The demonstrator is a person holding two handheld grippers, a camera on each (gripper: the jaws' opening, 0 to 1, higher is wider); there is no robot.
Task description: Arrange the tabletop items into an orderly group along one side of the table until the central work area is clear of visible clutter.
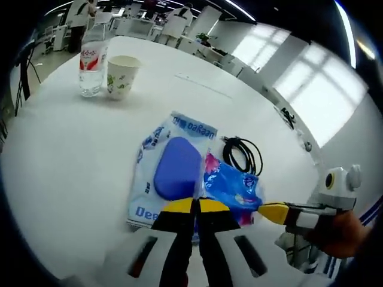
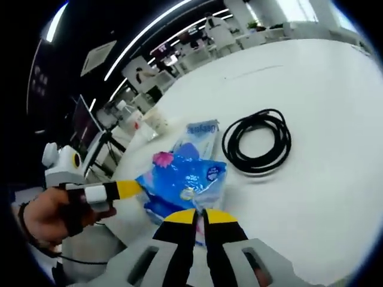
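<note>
1. A smooth white tabletop (image 1: 66,161) carries a few small items, and an open office with desks and chairs lies beyond it.
2. In the left gripper view, the left tool (image 1: 195,206) has yellow-tipped black jaws set narrow, closed on the near edge of a flat, glossy clear plastic packet (image 1: 157,173) with blue print and a rounded blue pad inside.
3. A crinkly, shiny blue pouch (image 1: 230,186) with pink patches lies just to the right of that packet, overlapping its edge.
4. A thin black cable (image 1: 242,154), coiled into a loose ring, lies just beyond the pouch.
5. At the far side stand a clear plastic water bottle (image 1: 91,66) with a red label and, just beside it, a paper cup (image 1: 122,75) with a green leaf pattern.
6. In the right gripper view, the right tool (image 2: 199,215) has jaws almost together, gripping the near edge of the blue pouch.
</note>
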